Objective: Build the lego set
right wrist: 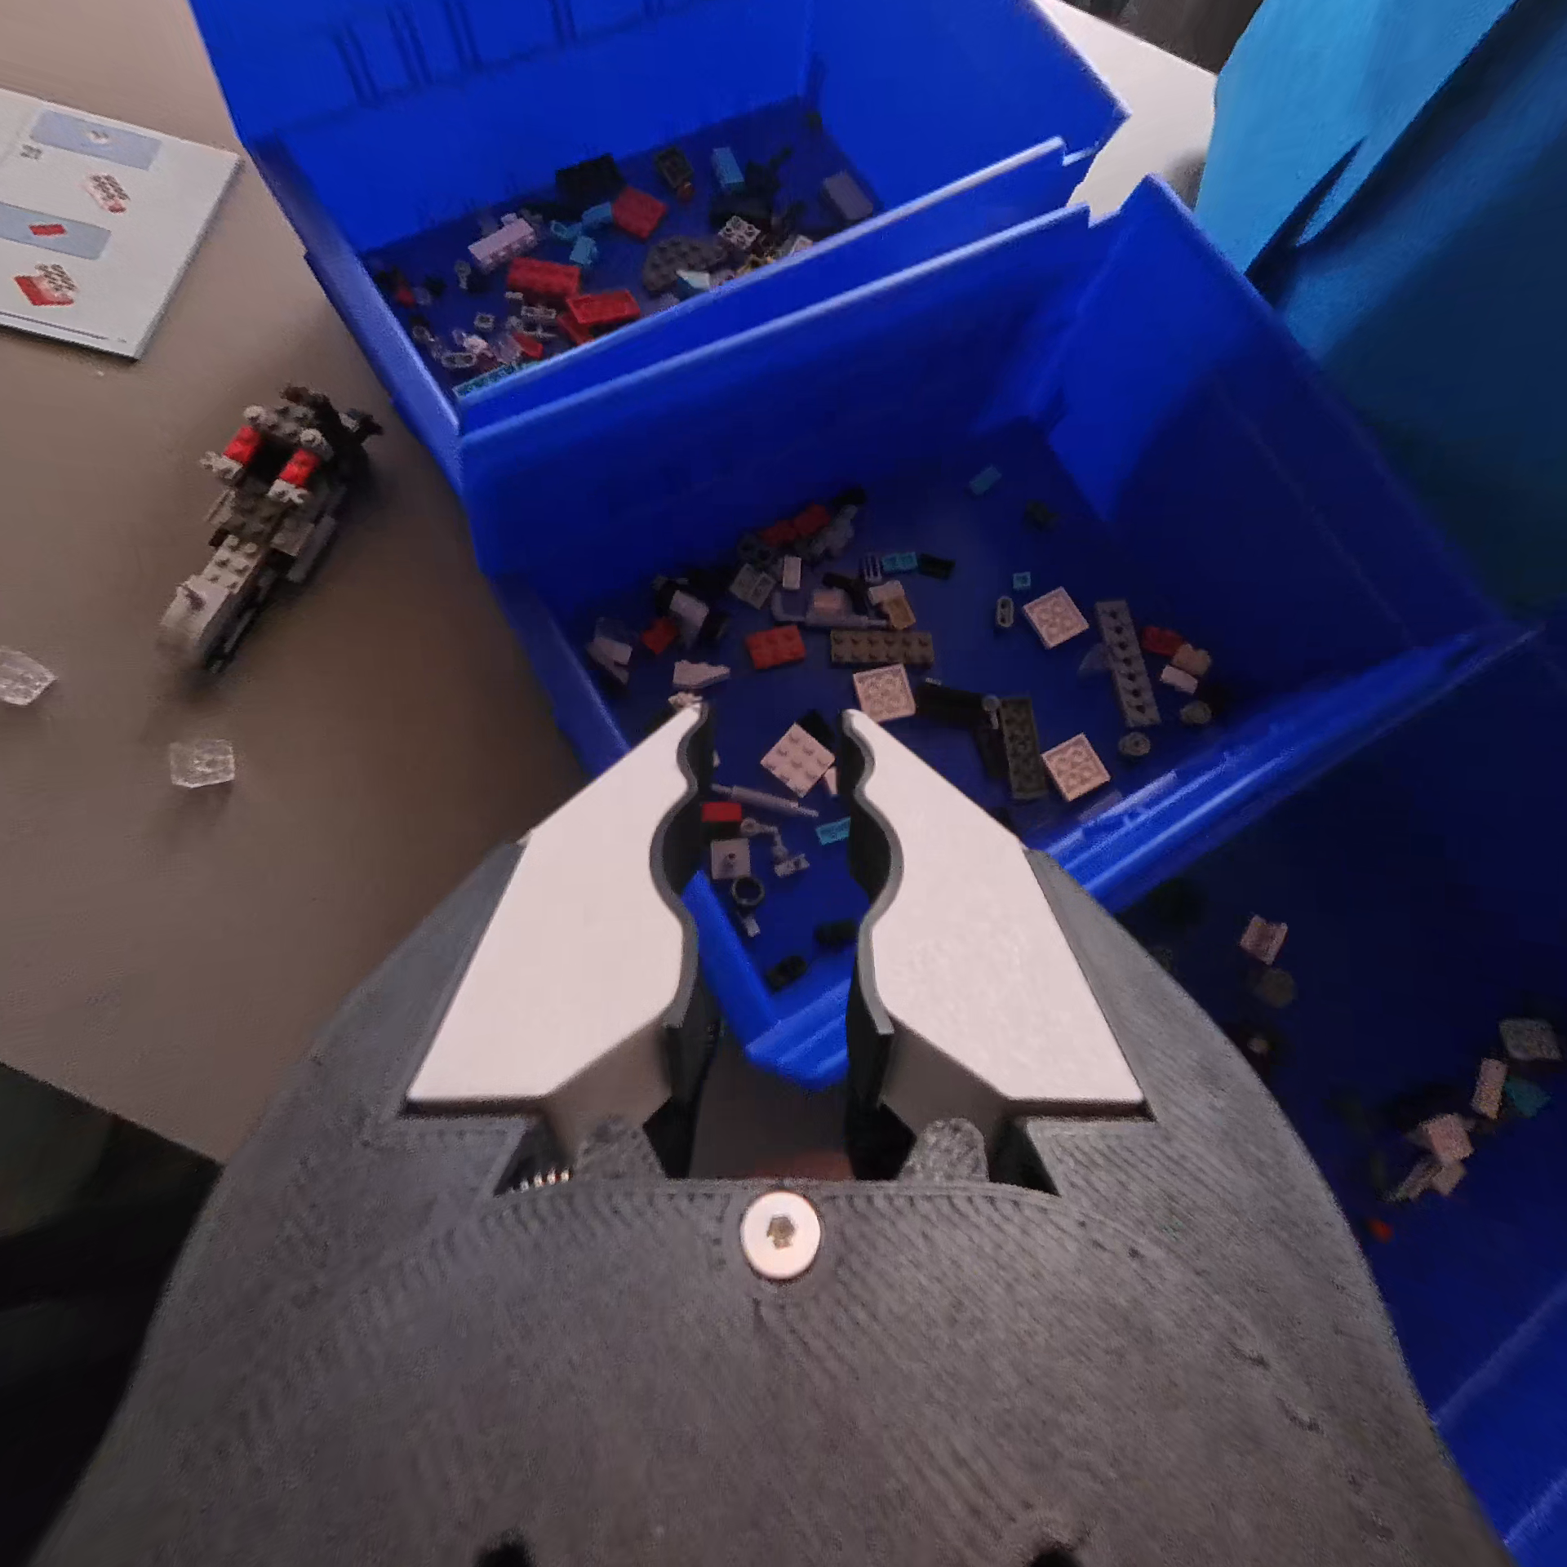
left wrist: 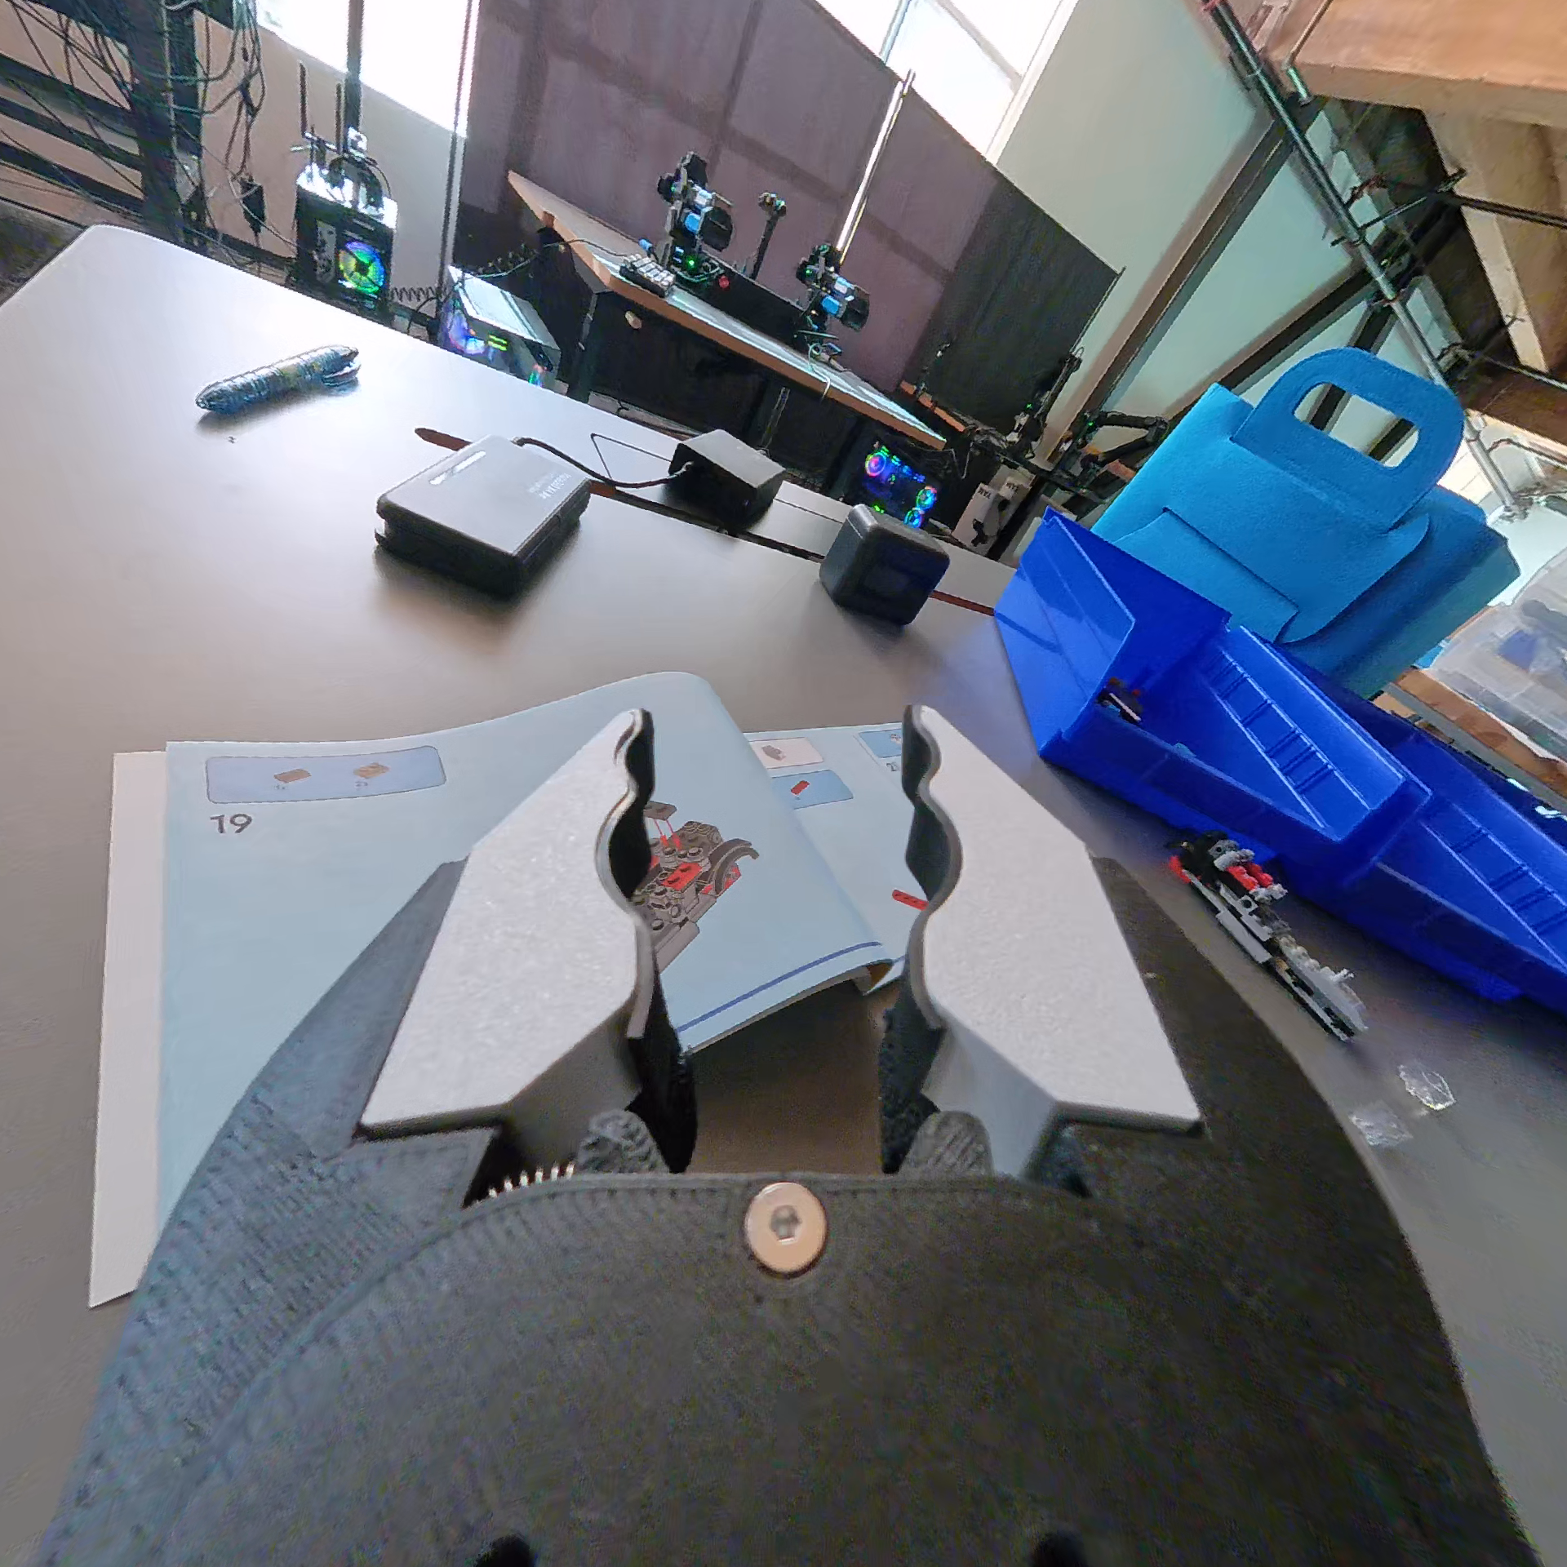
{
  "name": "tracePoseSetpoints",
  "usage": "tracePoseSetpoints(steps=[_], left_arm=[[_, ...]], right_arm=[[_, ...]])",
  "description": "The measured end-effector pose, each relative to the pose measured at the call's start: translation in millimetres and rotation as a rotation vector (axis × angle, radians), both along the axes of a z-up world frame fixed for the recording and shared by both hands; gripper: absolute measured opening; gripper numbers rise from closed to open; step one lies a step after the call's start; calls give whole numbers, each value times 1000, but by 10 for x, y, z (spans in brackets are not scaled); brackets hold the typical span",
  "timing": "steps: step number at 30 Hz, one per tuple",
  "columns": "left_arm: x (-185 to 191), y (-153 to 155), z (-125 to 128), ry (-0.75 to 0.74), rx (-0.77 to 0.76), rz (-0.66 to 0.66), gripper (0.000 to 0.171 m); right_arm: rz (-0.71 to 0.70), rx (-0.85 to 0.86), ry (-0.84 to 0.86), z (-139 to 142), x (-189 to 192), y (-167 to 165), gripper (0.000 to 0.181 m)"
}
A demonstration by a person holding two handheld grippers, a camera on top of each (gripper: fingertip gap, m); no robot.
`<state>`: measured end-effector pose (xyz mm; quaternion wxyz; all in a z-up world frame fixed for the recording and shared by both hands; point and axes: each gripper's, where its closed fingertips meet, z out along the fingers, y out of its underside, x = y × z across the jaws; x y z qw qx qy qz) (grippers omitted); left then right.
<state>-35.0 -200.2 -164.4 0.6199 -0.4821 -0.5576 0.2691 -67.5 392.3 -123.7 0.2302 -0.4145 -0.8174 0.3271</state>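
- Surface: smooth matte grey table [left wrist: 254, 610]; a workshop with lit equipment lies behind it.
- Left gripper [left wrist: 776, 729]: grainy pale fingers with wavy inner edges, spread wide and empty, over a curled paper instruction booklet [left wrist: 339, 856].
- Right gripper [right wrist: 773, 727]: same build, moderately apart, holding nothing, above the middle glossy blue plastic bin [right wrist: 763, 407] of loose studded bricks [right wrist: 882, 649].
- Half-built grey, black and red model [right wrist: 259, 534]: on the table, just beside the bins.
- Two clear studded pieces [right wrist: 201, 763] lie near the model.
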Motion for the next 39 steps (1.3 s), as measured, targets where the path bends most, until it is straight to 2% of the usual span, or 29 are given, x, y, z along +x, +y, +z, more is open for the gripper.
tracePoseSetpoints(steps=[7,13,30,39], left_arm=[[-28,-14,-49,-31,-64,50,59],[-58,8,-108,-69,-131,73,59],[-86,17,-183,-121,-295,151,59],[-104,54,-230,-148,-354,149,59]], right_arm=[[-54,-56,76,79,367,315,31],[-87,-102,110,44,498,592,31],[-123,-215,149,-150,358,1154,32],[-251,-194,185,-132,323,1695,31]])
